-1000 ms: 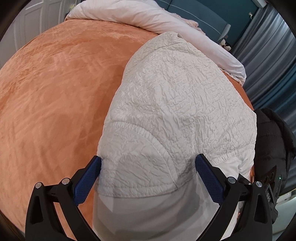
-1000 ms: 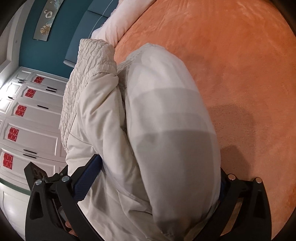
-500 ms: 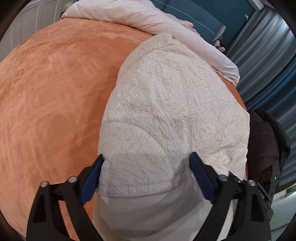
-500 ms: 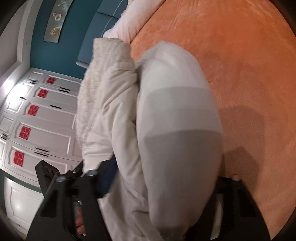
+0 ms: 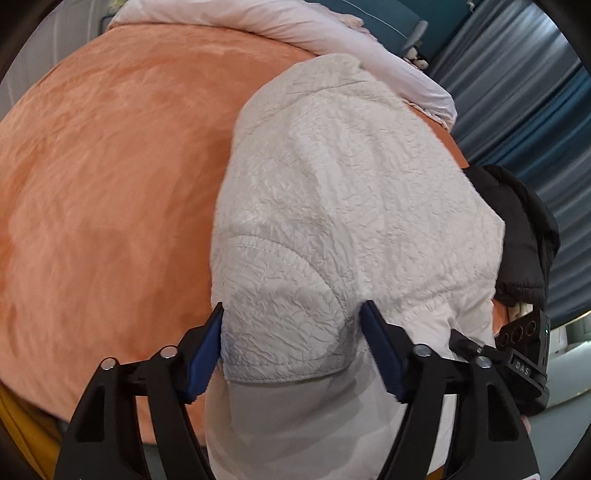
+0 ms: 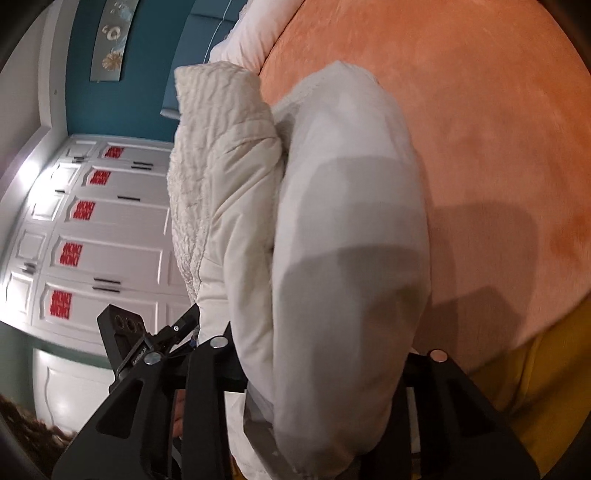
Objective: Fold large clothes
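Note:
A bulky white padded jacket point(image 5: 343, 206) with a crinkled quilted shell hangs folded over the orange bed cover point(image 5: 110, 184). My left gripper point(image 5: 295, 339) is shut on its bunched lower end, the blue pads pressing both sides of the thick fabric. In the right wrist view the same jacket point(image 6: 347, 229) hangs as a smooth white roll beside the crinkled layer. My right gripper point(image 6: 317, 354) is shut on that roll; its fingertips are hidden by the cloth. The other gripper's black body point(image 6: 125, 343) shows at the lower left there.
A pale pink duvet point(image 5: 295, 26) lies along the far edge of the bed. A black garment point(image 5: 524, 229) sits at the right bed edge, blue curtains point(image 5: 517, 81) behind it. White wardrobe doors point(image 6: 99, 229) with red stickers stand beside the bed. Yellow cloth point(image 6: 535, 369) shows at the near edge.
Both grippers have closed in on the jacket's bunched end and pulled it back toward the near edge of the bed; the jacket has lifted, and the bed edge now shows below.

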`<act>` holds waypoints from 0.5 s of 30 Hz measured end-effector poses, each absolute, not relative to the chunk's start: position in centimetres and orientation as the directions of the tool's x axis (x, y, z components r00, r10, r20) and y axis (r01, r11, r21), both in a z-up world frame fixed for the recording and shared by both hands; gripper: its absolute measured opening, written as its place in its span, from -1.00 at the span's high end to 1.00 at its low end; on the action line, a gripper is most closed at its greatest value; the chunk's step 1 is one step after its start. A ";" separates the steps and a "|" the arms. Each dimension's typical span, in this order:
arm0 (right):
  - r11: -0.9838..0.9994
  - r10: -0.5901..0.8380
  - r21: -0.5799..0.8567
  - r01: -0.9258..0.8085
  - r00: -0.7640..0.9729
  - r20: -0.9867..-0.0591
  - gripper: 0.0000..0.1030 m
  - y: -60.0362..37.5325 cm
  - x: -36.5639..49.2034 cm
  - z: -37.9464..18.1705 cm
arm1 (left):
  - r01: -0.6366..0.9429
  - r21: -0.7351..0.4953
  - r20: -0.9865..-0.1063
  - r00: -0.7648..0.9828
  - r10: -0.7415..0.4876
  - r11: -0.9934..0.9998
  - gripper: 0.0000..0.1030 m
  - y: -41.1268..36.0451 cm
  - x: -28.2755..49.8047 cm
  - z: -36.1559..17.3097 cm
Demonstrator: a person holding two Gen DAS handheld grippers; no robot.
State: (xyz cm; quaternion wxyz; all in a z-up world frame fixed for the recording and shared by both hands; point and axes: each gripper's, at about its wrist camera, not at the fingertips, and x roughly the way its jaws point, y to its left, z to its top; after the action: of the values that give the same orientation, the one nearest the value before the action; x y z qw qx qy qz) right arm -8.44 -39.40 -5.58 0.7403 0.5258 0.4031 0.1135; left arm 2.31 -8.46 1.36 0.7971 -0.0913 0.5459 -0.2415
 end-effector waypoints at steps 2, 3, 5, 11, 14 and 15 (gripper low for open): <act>0.448 0.574 0.855 0.260 0.650 -0.498 0.07 -39.2 -7.9 -5.5 | 0.245 -0.418 -0.824 0.303 -0.479 0.875 -0.69 -7.6 2.7 0.7; 0.466 0.560 0.843 0.269 0.648 -0.517 -0.10 -39.1 -7.2 -5.4 | 0.229 -0.425 -0.823 0.306 -0.480 0.876 -0.77 -7.4 2.9 0.4; 0.493 0.538 0.822 0.284 0.643 -0.545 -0.37 -39.0 -6.0 -5.7 | 0.220 -0.452 -0.810 0.306 -0.501 0.865 -0.90 -7.2 3.6 -0.2; 0.415 0.575 0.872 0.259 0.668 -0.472 -0.08 -39.5 -5.1 -7.0 | 0.148 -0.589 -0.745 0.281 -0.605 0.794 -0.71 -6.7 4.7 -1.9; 0.404 0.576 0.891 0.204 0.700 -0.422 0.44 -39.2 -6.0 -5.1 | 0.223 -0.537 -0.748 0.319 -0.582 0.813 -0.42 -8.0 3.4 0.6; 0.409 0.569 0.894 0.183 0.715 -0.406 0.49 -38.9 -6.3 -4.1 | 0.250 -0.527 -0.740 0.335 -0.583 0.812 -0.35 -8.1 3.0 1.7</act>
State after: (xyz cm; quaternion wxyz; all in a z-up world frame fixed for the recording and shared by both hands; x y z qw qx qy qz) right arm -6.29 -38.92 -4.07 0.7603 0.5284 0.3557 0.1271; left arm 3.02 -8.12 1.75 0.8007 -0.1621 0.5147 -0.2601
